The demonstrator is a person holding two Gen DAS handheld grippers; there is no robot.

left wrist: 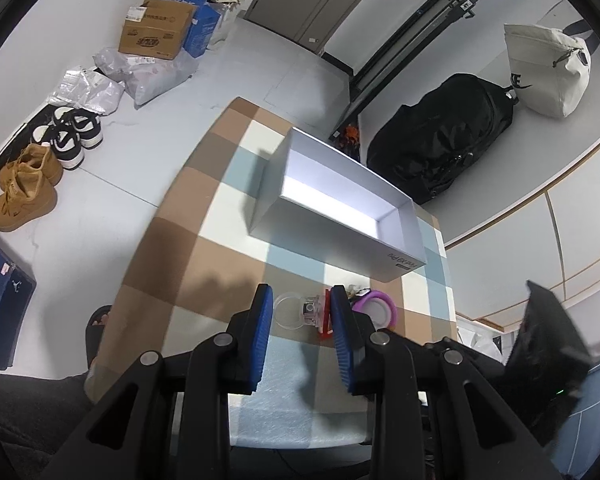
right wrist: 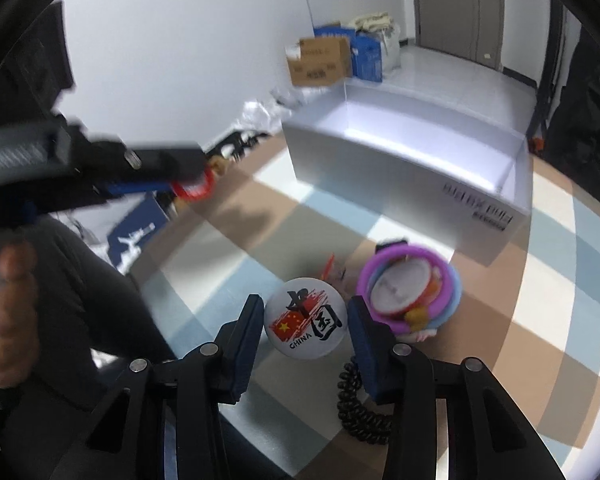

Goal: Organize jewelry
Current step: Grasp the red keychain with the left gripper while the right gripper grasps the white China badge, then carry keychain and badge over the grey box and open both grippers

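while the right gripper [right wrist: 306,326] holds a badge [right wrist: 305,323], the left gripper [left wrist: 302,320] stands wide; next comes the box [right wrist: 412,168].

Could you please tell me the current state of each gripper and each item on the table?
left gripper: open, with a red ring at one fingertip.
right gripper: shut on the China badge.
silver box: upright, lidless, nothing visible inside.
purple ring: lying on the table, stacked with other rings.
black coil tie: lying on the table.
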